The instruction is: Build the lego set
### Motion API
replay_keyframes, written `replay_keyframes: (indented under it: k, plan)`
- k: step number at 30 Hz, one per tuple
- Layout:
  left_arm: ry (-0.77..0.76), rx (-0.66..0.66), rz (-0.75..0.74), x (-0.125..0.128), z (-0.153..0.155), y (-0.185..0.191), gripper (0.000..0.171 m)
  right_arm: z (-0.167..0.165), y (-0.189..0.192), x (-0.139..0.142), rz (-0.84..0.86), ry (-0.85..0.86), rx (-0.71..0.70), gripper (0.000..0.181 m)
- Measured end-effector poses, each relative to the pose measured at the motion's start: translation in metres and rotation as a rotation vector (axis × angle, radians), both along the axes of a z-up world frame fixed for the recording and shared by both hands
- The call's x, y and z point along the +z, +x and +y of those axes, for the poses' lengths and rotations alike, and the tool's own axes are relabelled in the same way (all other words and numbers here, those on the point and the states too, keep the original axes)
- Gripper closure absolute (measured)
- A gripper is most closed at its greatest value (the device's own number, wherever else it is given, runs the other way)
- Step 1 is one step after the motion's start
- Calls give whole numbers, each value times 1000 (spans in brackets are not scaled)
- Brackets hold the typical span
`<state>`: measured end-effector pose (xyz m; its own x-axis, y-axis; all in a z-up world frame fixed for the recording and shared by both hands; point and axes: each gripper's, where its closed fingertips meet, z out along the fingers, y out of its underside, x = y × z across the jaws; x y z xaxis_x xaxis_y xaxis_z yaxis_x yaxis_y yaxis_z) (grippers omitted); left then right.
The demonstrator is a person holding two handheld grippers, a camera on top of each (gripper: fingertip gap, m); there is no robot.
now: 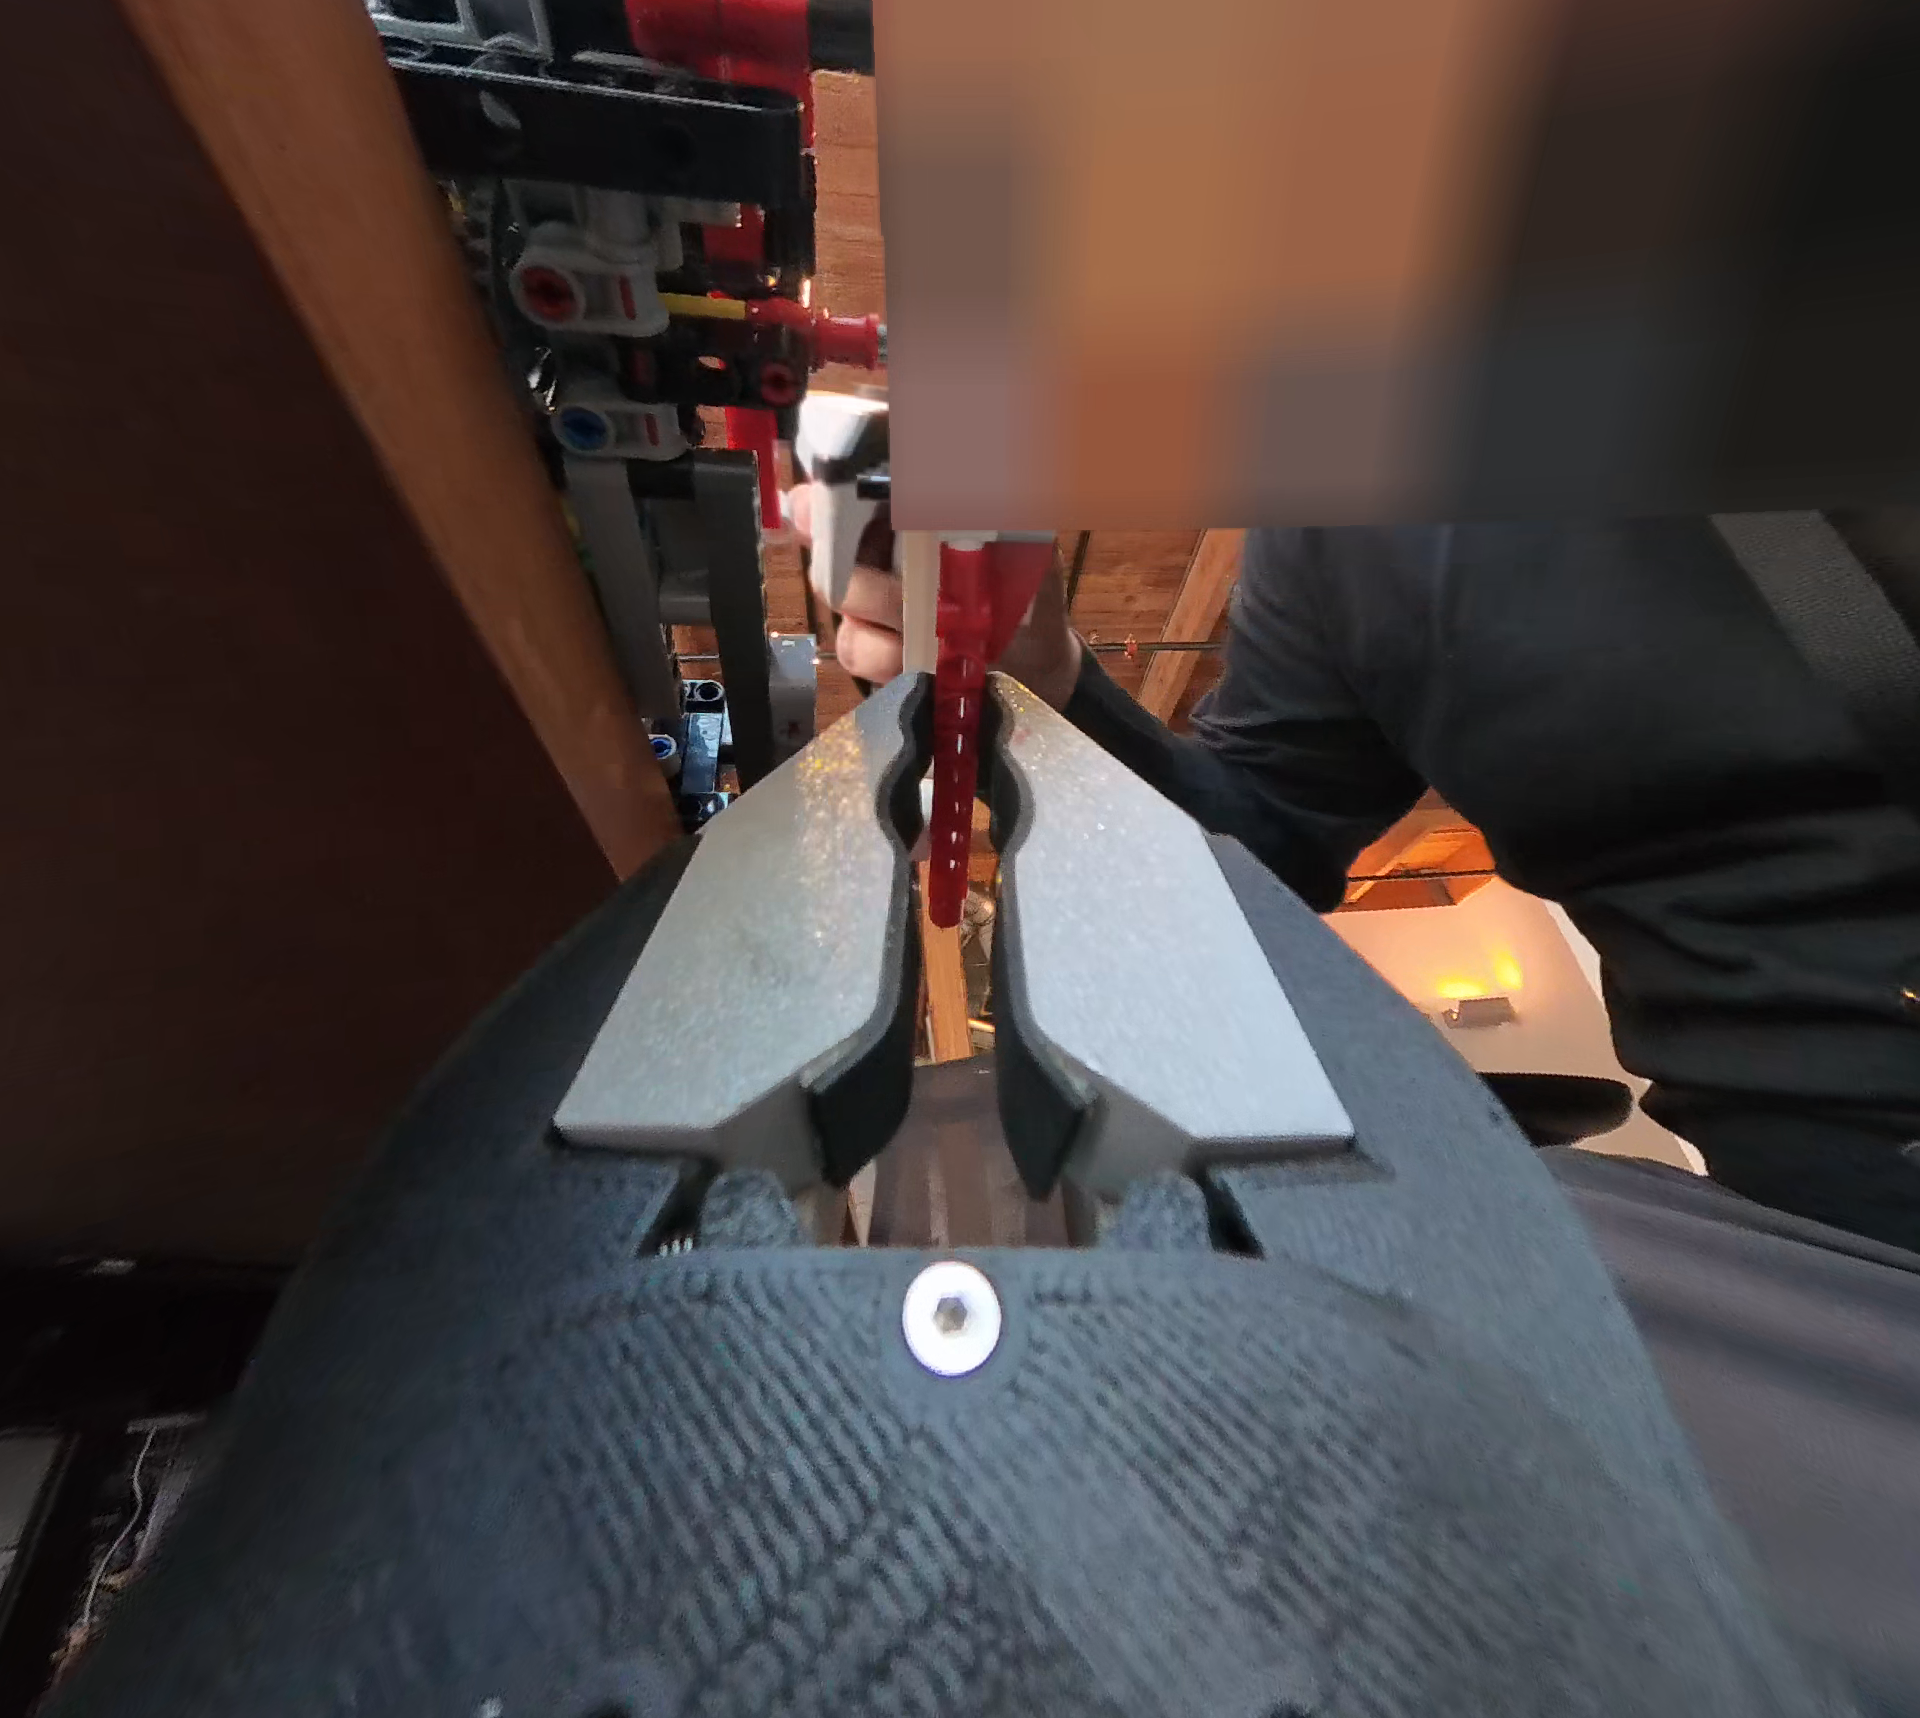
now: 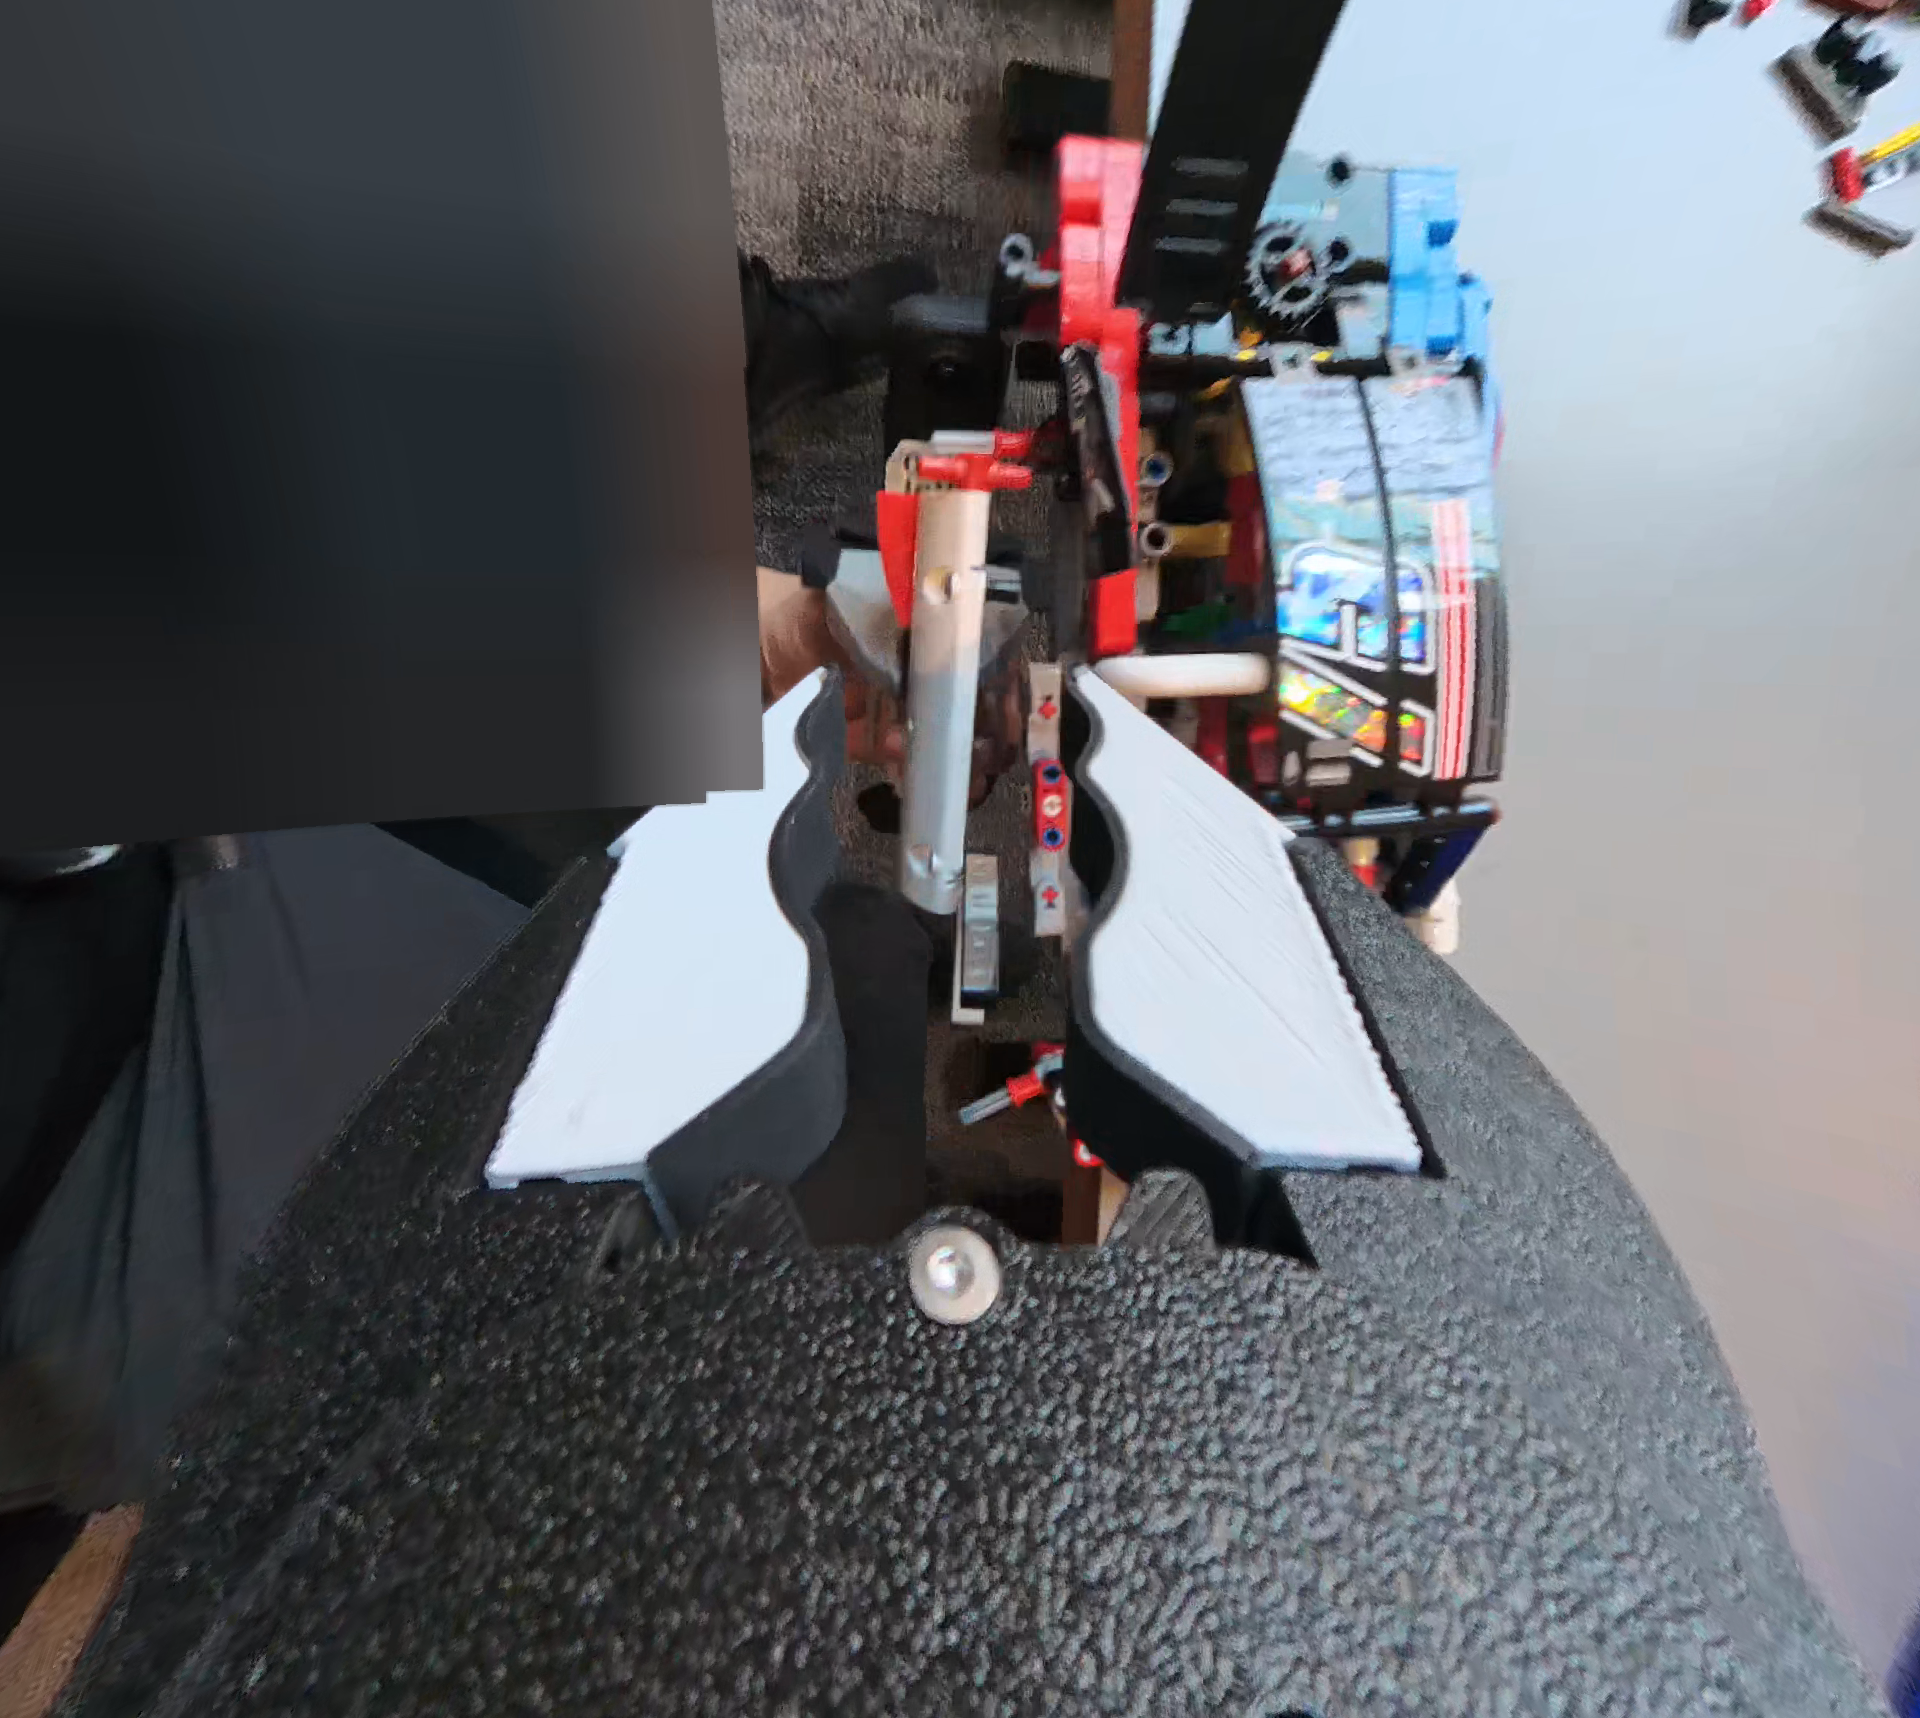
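In the left wrist view, the left hand-held gripper point(image 1: 958, 712) is pinching a slim red lego piece point(image 1: 956, 785) between its fingertips, holding it off the worktop's point(image 1: 312, 525) edge, beside the partly built lego model point(image 1: 644, 234). In the right wrist view, the right hand-held gripper point(image 2: 951, 733) is standing spread and empty, facing a grey-and-red sub-assembly point(image 2: 940, 681) held near the model point(image 2: 1351, 546); judging by this, a sub-assembly is being fitted, and the next move is calling for careful alignment before pressing.
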<state>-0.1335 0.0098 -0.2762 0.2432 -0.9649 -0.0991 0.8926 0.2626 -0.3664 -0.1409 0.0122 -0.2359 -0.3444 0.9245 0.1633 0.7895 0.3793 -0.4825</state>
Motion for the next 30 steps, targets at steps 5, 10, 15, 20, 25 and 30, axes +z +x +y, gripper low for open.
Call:
replay_keyframes:
  k: [5, 10, 15, 20, 25, 30]
  plan:
    - [28, -23, 11, 8, -6, 8, 167, 5, 13, -34, -143, 59, 2, 159]
    - [9, -22, 17, 9, -6, 13, 165, -3, 19, -37, -212, 24, 41, 172]
    - [-55, 1, 65, 5, 1, 12, 158, -5, 22, -39, -234, 45, 73, 177]
    - [-68, 52, 77, 0, 1, 3, 161, -6, 20, -38, -227, 56, 93, 177]
    - [-69, 69, 55, -2, -1, -6, 164, -8, 15, -37, -223, 99, 122, 176]
    - [-58, 76, 46, 0, -8, -14, 164, -15, 6, -36, -231, 95, 138, 176]
